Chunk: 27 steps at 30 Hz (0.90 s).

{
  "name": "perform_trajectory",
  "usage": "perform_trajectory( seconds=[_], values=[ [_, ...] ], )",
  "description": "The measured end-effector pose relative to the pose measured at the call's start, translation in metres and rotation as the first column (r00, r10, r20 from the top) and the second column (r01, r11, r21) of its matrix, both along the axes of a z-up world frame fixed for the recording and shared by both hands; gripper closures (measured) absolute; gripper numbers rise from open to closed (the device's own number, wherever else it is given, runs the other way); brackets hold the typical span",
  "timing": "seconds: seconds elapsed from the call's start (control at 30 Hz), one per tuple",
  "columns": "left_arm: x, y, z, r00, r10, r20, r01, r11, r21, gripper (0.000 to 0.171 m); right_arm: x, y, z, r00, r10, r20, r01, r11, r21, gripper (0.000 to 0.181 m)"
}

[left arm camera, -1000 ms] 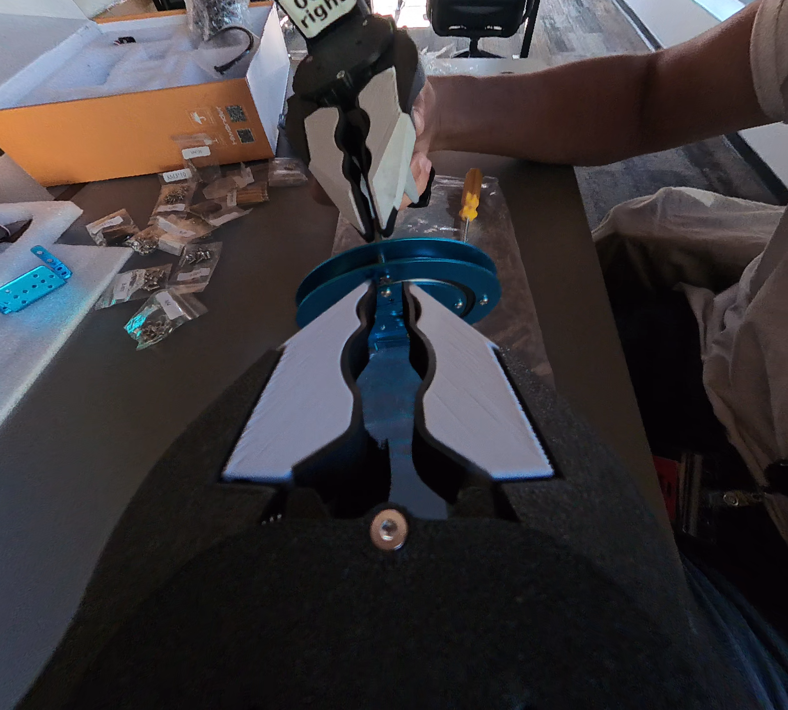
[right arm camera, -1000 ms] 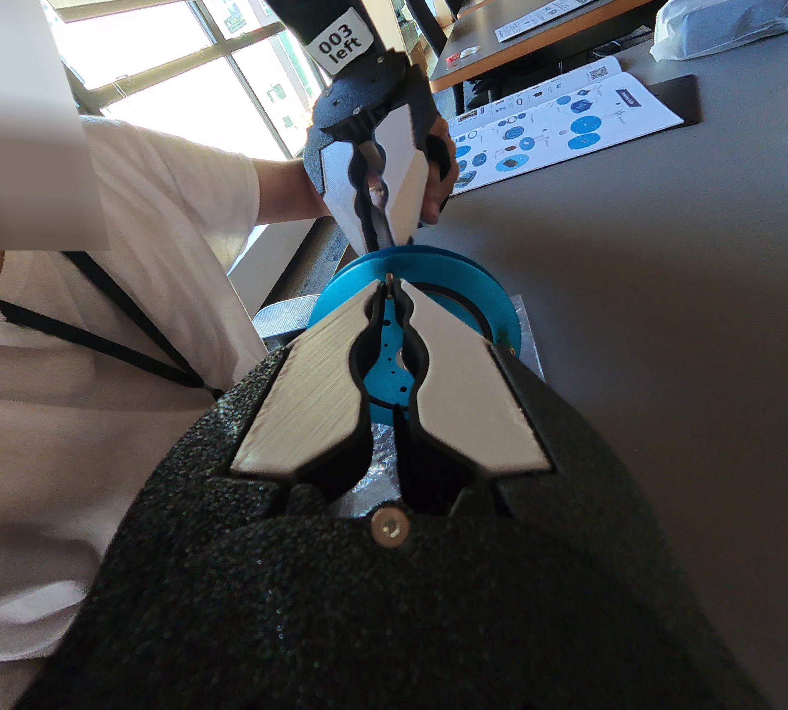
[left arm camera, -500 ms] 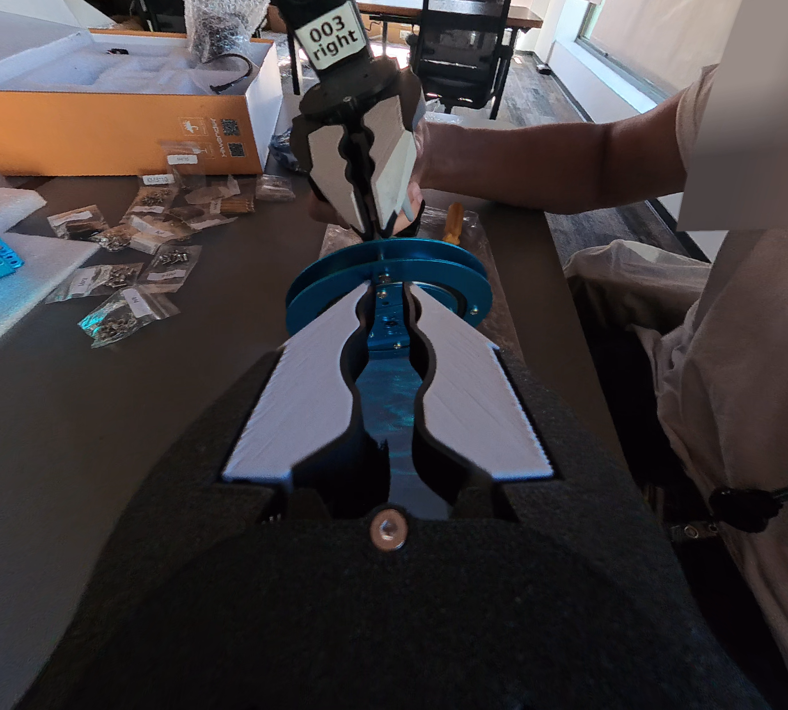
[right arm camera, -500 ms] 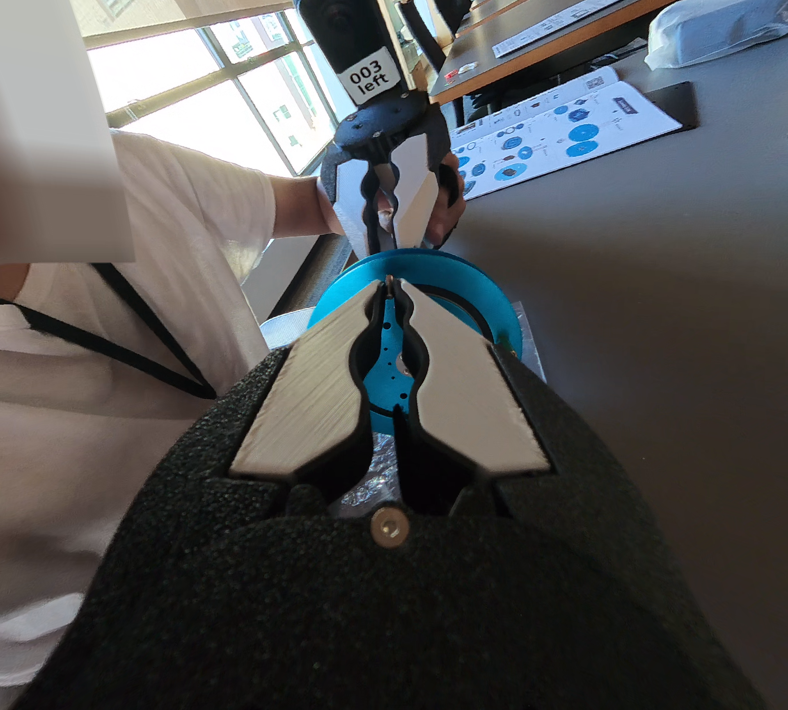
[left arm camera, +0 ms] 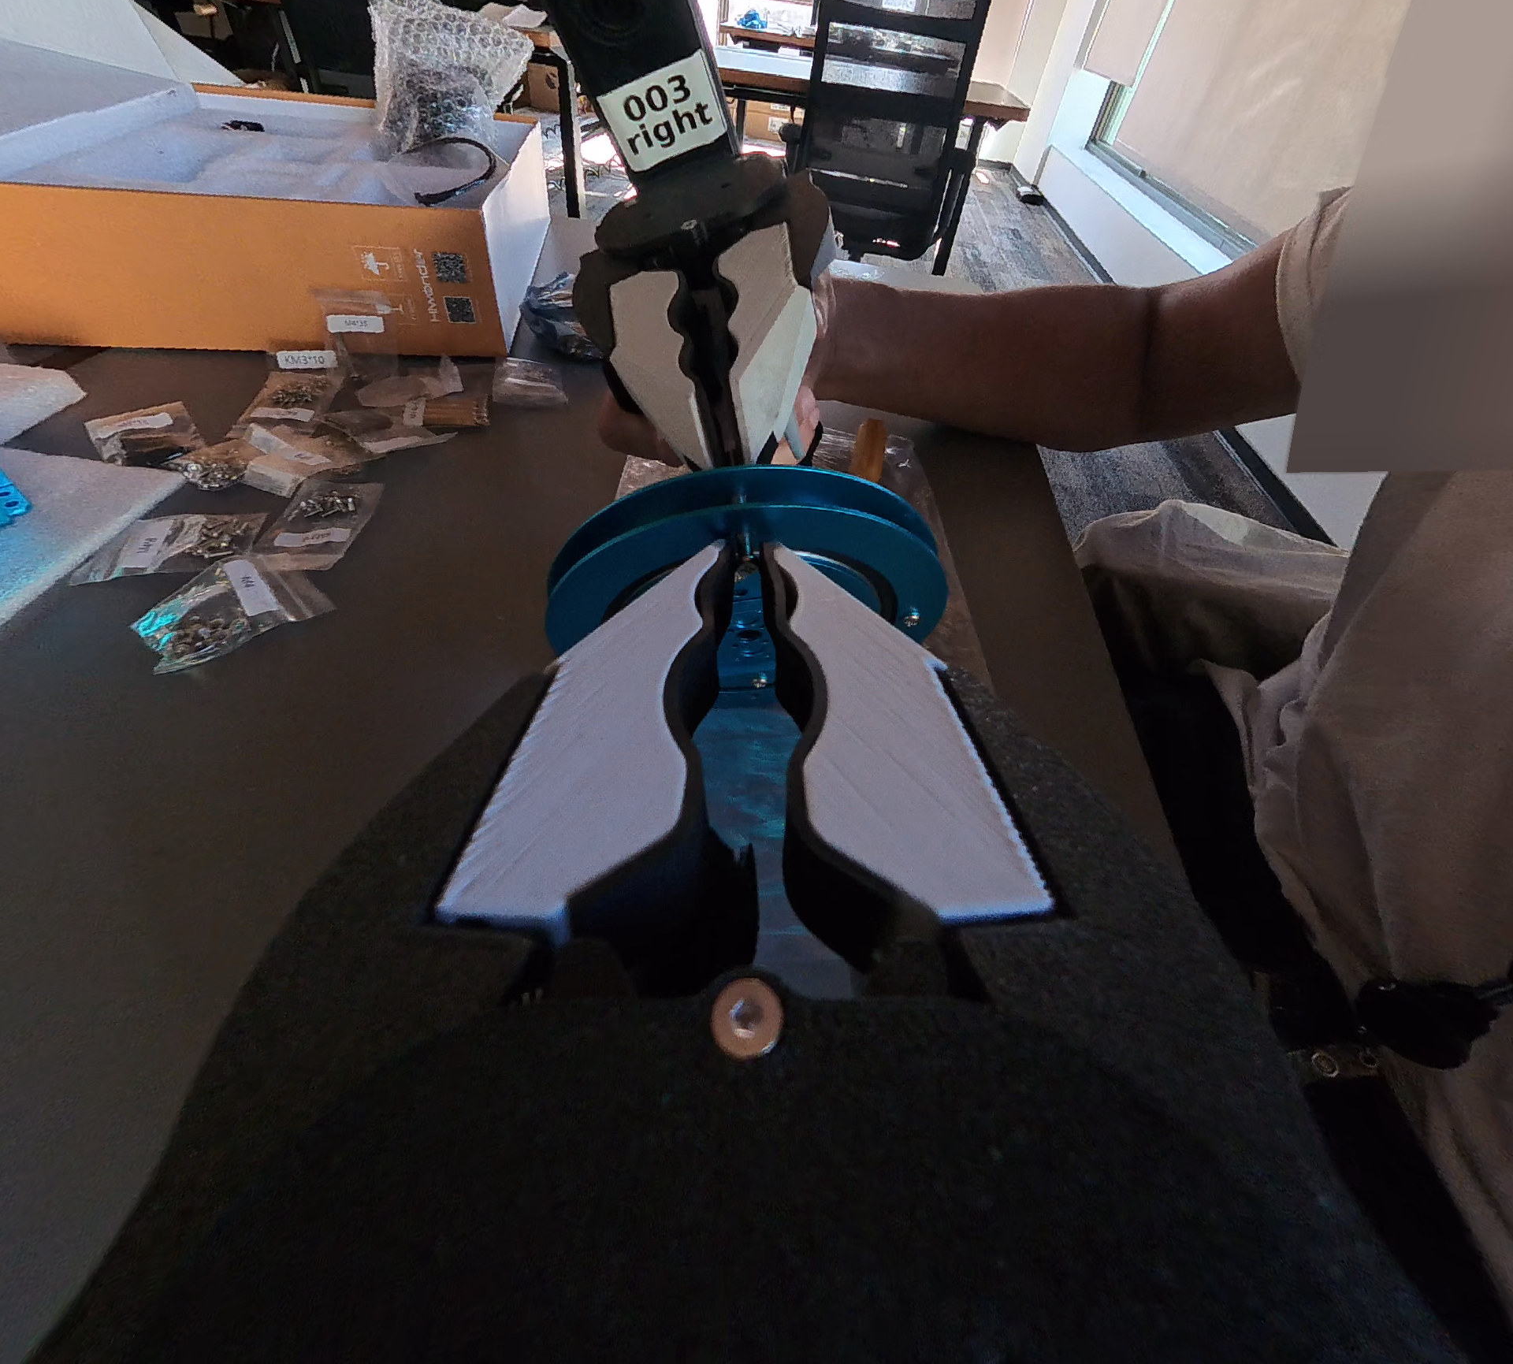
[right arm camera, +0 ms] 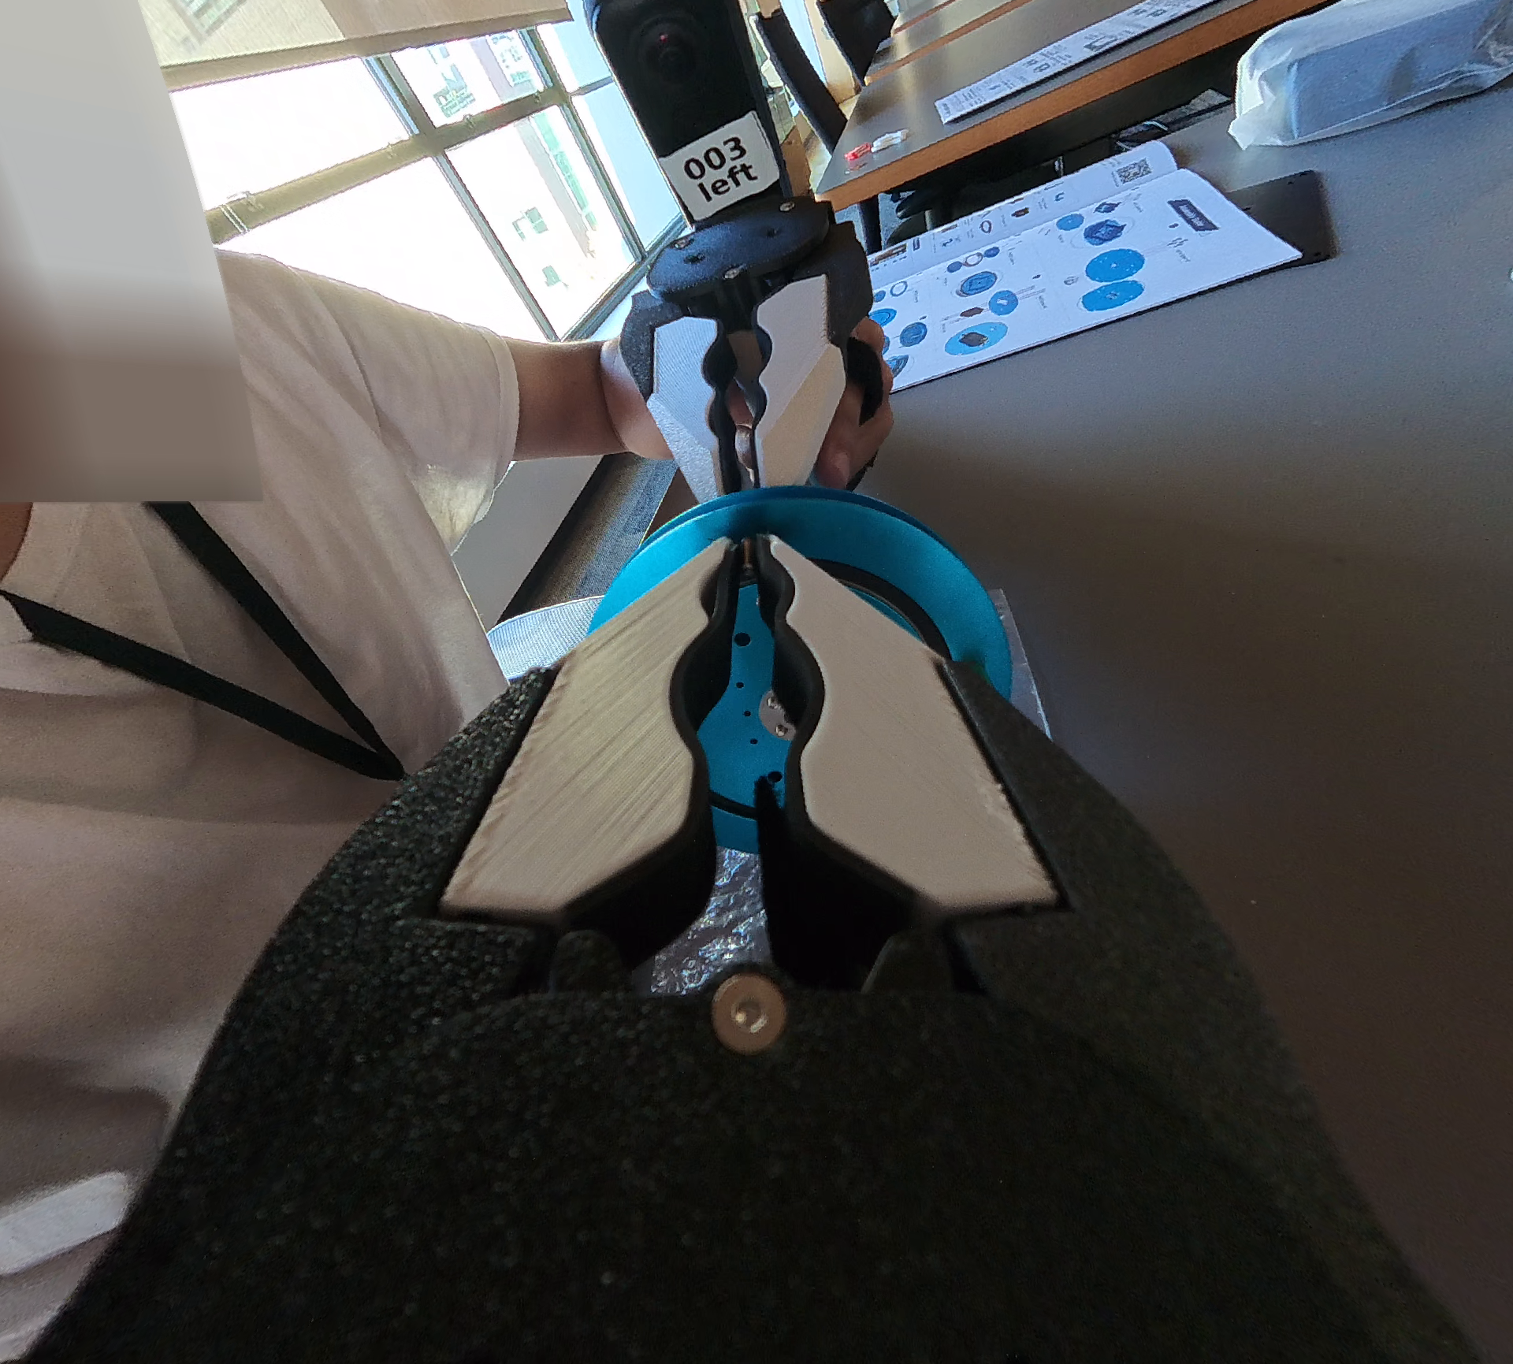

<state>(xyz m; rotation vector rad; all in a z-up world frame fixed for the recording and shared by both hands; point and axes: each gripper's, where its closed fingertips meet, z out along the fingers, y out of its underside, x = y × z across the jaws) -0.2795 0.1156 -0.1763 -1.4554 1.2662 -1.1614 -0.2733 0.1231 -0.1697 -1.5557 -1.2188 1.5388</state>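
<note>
A blue metal wheel of two stacked discs (left arm camera: 868,571) is held between my two grippers over the dark table (left arm camera: 286,711). My left gripper (left arm camera: 743,547) is shut on its near rim, by a small post between the discs. My right gripper (left arm camera: 720,461) faces it, shut on the far rim and pointing down. In the right wrist view my right gripper (right arm camera: 749,545) pinches the wheel (right arm camera: 941,555) at its edge, and the left gripper (right arm camera: 739,485) meets it from the other side. A hand holds each gripper. The wheel's underside is hidden.
An open orange box with white foam (left arm camera: 246,244) stands far left, with several small bags of screws (left arm camera: 246,490) before it. A yellow-handled screwdriver (left arm camera: 869,449) lies on a clear plastic bag behind the wheel. A printed sheet (right arm camera: 1064,277) lies further along the table. The table edge and a person are close by. The grippers are tip to tip, or close to it.
Both wrist views have tilted upward, so more of the room shows. The opposite gripper now looks more upright in each view. Both grippers stay shut on the wheel.
</note>
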Motion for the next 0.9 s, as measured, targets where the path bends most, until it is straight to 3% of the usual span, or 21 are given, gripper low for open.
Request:
perform_trajectory(
  seconds=[0.17,0.33,0.4,0.47,0.53,0.6,0.7,0.9],
  values=[
    [0.0,0.001,0.0,1.0,0.006,0.003,-0.006,0.999,0.043,0.167,0.003,0.001,0.001,1.0,-0.017,0.019,0.017,0.999,0.037,0.176],
    [-0.001,0.001,0.0,1.0,-0.008,0.021,0.007,1.0,0.021,0.167,0.04,0.016,0.024,0.978,-0.188,0.088,0.16,0.953,0.256,0.164],
    [-0.002,0.001,-0.001,0.999,-0.012,0.029,0.012,1.0,0.001,0.167,0.056,0.008,0.007,0.957,-0.2,0.21,0.124,0.938,0.324,0.163],
    [-0.003,0.002,-0.001,0.999,-0.016,0.035,0.016,1.0,-0.015,0.167,0.077,0.003,-0.034,0.882,-0.192,0.43,0.04,0.94,0.339,0.158],
    [-0.005,0.001,-0.001,0.999,-0.023,0.044,0.025,0.999,-0.029,0.167,0.096,-0.008,-0.063,0.812,-0.135,0.568,-0.048,0.954,0.295,0.167],
    [-0.006,0.0,-0.001,0.998,-0.032,0.053,0.034,0.999,-0.035,0.167,0.109,-0.01,-0.074,0.783,-0.117,0.611,-0.06,0.963,0.261,0.173],
    [-0.006,0.0,-0.001,0.998,-0.032,0.06,0.035,0.998,-0.045,0.167,0.122,0.005,-0.077,0.752,-0.22,0.622,0.0,0.943,0.334,0.172],
    [-0.006,0.0,-0.001,0.997,-0.026,0.067,0.028,0.999,-0.03,0.167,0.13,0.02,-0.091,0.605,-0.251,0.755,-0.105,0.915,0.389,0.162]
  ],
)
